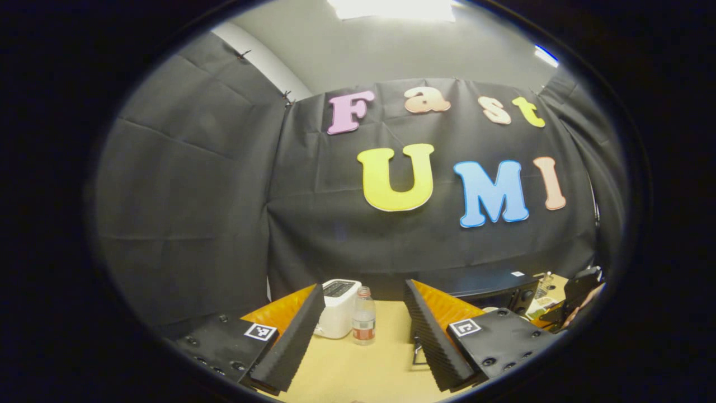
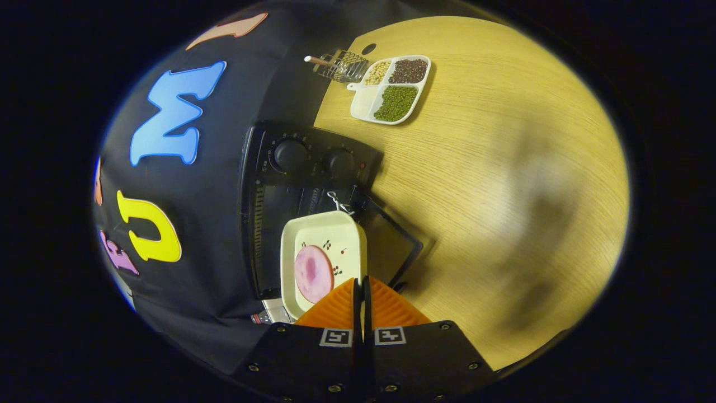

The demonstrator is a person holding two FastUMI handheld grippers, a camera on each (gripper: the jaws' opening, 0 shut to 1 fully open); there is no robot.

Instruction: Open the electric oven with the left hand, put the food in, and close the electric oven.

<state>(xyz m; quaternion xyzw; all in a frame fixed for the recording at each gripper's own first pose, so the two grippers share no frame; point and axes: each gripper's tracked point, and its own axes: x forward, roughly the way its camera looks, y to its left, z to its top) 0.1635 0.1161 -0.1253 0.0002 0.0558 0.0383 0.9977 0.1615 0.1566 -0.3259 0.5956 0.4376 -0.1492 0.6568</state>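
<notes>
The black electric oven (image 2: 302, 162) stands against the booth wall with its glass door (image 2: 394, 240) swung open. My right gripper (image 2: 361, 280) is shut on the near rim of a white square dish (image 2: 330, 235), which carries a pink slice of meat (image 2: 312, 273). The dish hangs in front of the oven's opening, over the door. My left gripper (image 1: 363, 288) is open and holds nothing, raised above the table and facing the wall. From there the oven (image 1: 486, 285) sits to the right, with the right gripper (image 1: 579, 291) and a hand beyond it.
A white toaster (image 1: 338, 308) and a small water bottle (image 1: 364, 319) stand on the wooden table (image 1: 358, 364) ahead of the left gripper. Past the oven lie a divided tray (image 2: 361, 101) of beans and a wire basket (image 2: 341, 66).
</notes>
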